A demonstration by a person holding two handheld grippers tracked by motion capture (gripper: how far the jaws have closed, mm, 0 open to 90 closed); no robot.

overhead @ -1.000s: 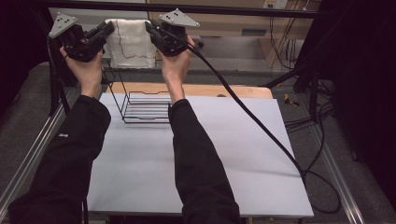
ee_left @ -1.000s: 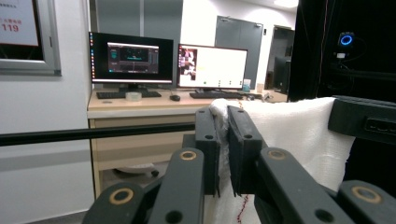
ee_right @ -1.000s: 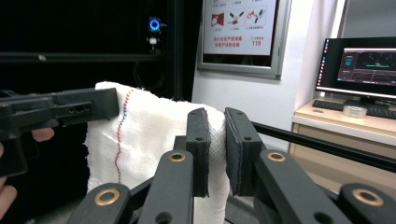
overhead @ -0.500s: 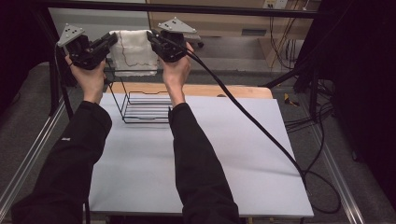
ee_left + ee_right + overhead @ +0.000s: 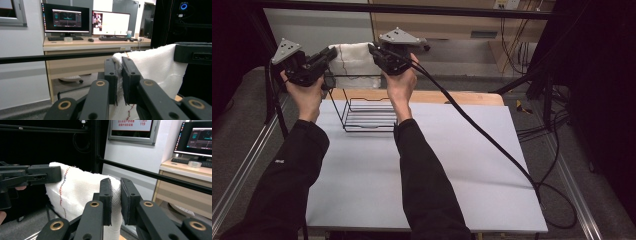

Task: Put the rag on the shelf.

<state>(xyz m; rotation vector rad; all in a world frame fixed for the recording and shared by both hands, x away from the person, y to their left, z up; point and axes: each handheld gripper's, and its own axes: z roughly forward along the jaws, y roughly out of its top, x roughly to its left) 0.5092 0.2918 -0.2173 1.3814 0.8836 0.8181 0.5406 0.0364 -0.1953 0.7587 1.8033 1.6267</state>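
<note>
A white towel (image 5: pixel 353 59) with a coloured stitched line hangs stretched in the air between my two grippers, above a black wire rack (image 5: pixel 368 113) at the back of the table. My left gripper (image 5: pixel 331 53) is shut on the towel's left top corner (image 5: pixel 119 58). My right gripper (image 5: pixel 373 50) is shut on the towel's right top edge (image 5: pixel 115 185). In the left gripper view the towel (image 5: pixel 155 67) runs right to the other gripper's jaw (image 5: pixel 192 53). In the right gripper view the towel (image 5: pixel 77 192) runs left to the other gripper (image 5: pixel 37 176).
The pale grey table top (image 5: pixel 422 170) lies below with a wooden strip (image 5: pixel 452 97) along its back edge. A thick black cable (image 5: pixel 482 137) trails from the right gripper off the table's right side. A black frame bar (image 5: pixel 412 9) crosses overhead. Desks with monitors (image 5: pixel 87 20) stand beyond.
Both grippers have come down and slightly toward me with the towel held between them, bringing it closer over the wire rack.
</note>
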